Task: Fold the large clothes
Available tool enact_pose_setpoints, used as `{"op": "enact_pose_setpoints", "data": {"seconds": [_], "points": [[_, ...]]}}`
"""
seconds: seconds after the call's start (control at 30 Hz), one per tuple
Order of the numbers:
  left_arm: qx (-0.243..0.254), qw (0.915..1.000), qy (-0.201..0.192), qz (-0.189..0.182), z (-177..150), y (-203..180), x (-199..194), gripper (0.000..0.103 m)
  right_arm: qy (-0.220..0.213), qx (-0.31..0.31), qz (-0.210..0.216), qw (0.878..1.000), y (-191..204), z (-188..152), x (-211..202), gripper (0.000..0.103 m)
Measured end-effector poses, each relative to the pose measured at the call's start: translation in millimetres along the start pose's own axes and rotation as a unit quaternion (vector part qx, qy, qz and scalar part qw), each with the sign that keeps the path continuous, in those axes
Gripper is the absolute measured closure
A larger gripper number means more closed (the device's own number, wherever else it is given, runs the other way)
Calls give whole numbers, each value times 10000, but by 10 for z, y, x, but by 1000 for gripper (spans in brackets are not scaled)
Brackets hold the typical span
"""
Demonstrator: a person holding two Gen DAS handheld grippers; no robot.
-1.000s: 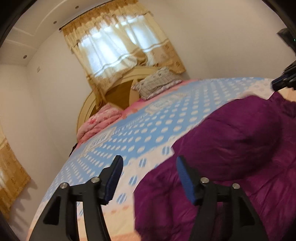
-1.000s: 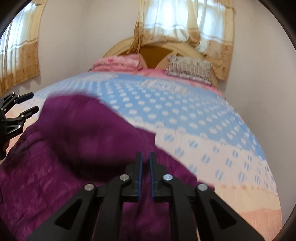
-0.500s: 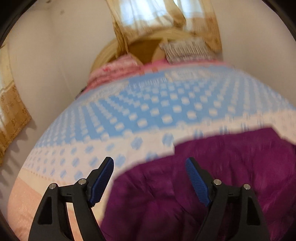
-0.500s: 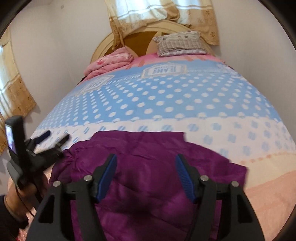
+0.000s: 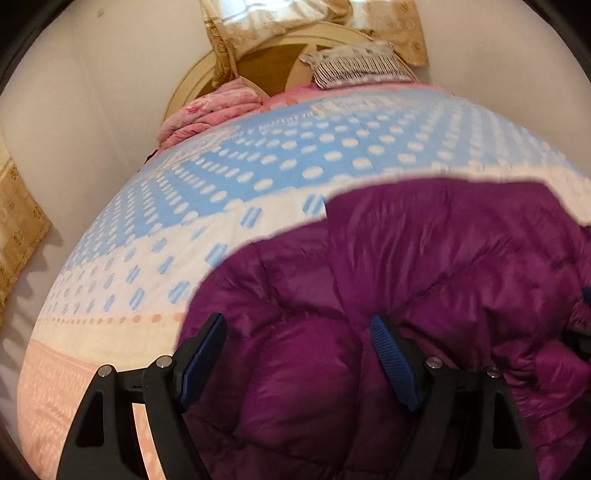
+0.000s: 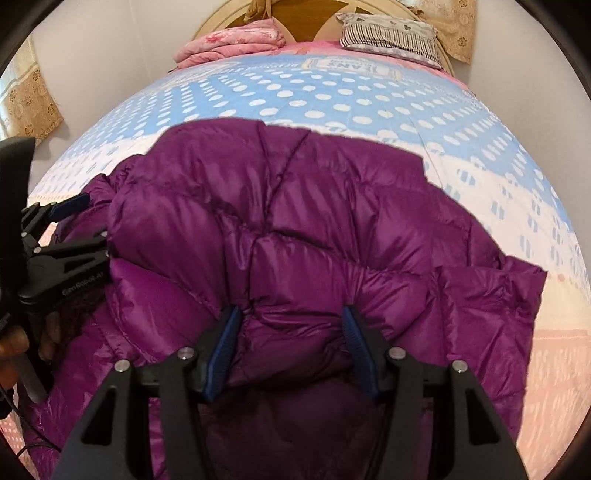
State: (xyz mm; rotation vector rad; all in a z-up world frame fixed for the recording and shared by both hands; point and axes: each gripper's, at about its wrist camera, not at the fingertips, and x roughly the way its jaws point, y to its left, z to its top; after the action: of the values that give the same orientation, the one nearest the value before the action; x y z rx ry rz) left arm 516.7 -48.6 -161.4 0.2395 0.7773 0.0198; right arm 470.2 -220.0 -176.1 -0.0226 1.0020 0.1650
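Note:
A purple puffer jacket [image 6: 303, 229] lies in a folded heap on the near end of the bed; it also shows in the left wrist view [image 5: 424, 266]. My left gripper [image 5: 295, 350] is open, its jaws wide apart over the jacket's left part. It also shows at the left edge of the right wrist view [image 6: 74, 225]. My right gripper [image 6: 291, 343] is open, its blue pads [image 6: 221, 347] on either side of a puffy fold at the jacket's near edge, holding nothing.
The bed [image 6: 332, 96] has a blue cover with white dots and a peach near border [image 5: 55, 387]. At the headboard lie a folded pink quilt [image 6: 232, 44] and a striped pillow [image 6: 388, 33]. Curtains hang at the left wall [image 5: 18, 229].
The right gripper opened from shut and let the jacket go. Both grippers dropped closer over the jacket, which went from lifted and moving to lying on the bed.

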Motion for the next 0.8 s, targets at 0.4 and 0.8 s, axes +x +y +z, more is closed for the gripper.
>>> {"op": "enact_pose_setpoints", "data": {"seconds": [0.4,0.8], "points": [[-276,9977,-611,-36,562,-256,-89,22,-1232,1025,-668,9848,-273,454,-419,53],[-299,9995,108,-84,291,-494,465,22,-843,1153,-643,9877,-245,243,227,57]]}}
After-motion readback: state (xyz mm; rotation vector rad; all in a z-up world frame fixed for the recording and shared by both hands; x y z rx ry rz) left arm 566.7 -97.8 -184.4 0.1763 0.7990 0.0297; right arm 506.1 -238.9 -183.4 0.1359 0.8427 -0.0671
